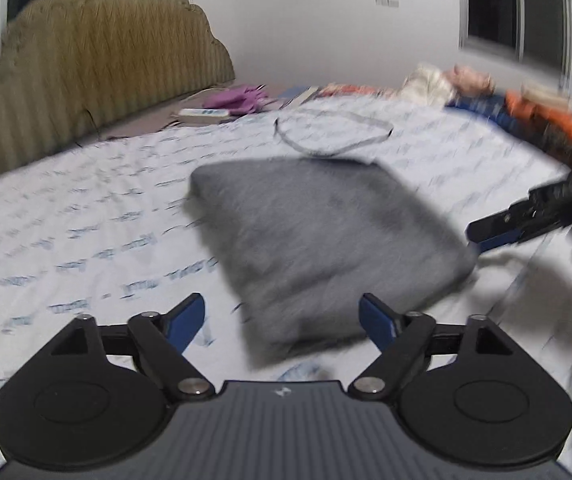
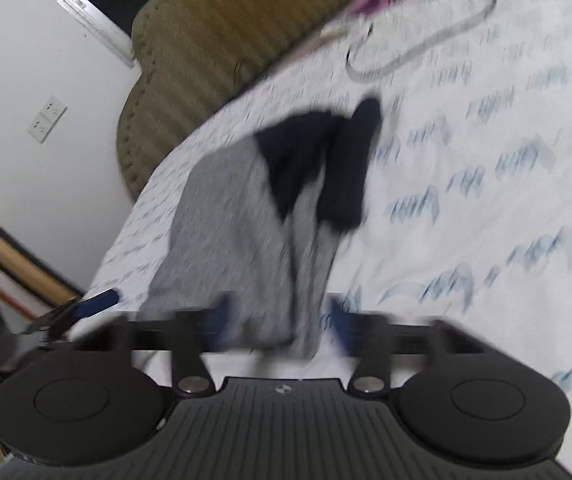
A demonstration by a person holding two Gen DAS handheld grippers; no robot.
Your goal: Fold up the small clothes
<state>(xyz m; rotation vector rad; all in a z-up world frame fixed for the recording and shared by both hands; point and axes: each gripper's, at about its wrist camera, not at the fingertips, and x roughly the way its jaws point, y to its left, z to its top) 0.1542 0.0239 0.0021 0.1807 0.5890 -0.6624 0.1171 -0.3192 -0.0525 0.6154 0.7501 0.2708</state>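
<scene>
Covering the frame, a white printed bedsheet (image 1: 85, 208) carries the folded grey garment (image 1: 326, 248) at centre. At six o'clock the left gripper (image 1: 281, 320) stands open and empty; at three o'clock the right gripper (image 1: 498, 236) is spread, holding nothing.

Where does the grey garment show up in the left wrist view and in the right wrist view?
Left wrist view: the grey garment lies folded at the centre, on the bed sheet, just beyond the open left gripper.
Right wrist view: the garment runs from centre to lower centre, dark parts at its far end.
Shared landmark: the grey loop lies beyond the garment in both.
</scene>
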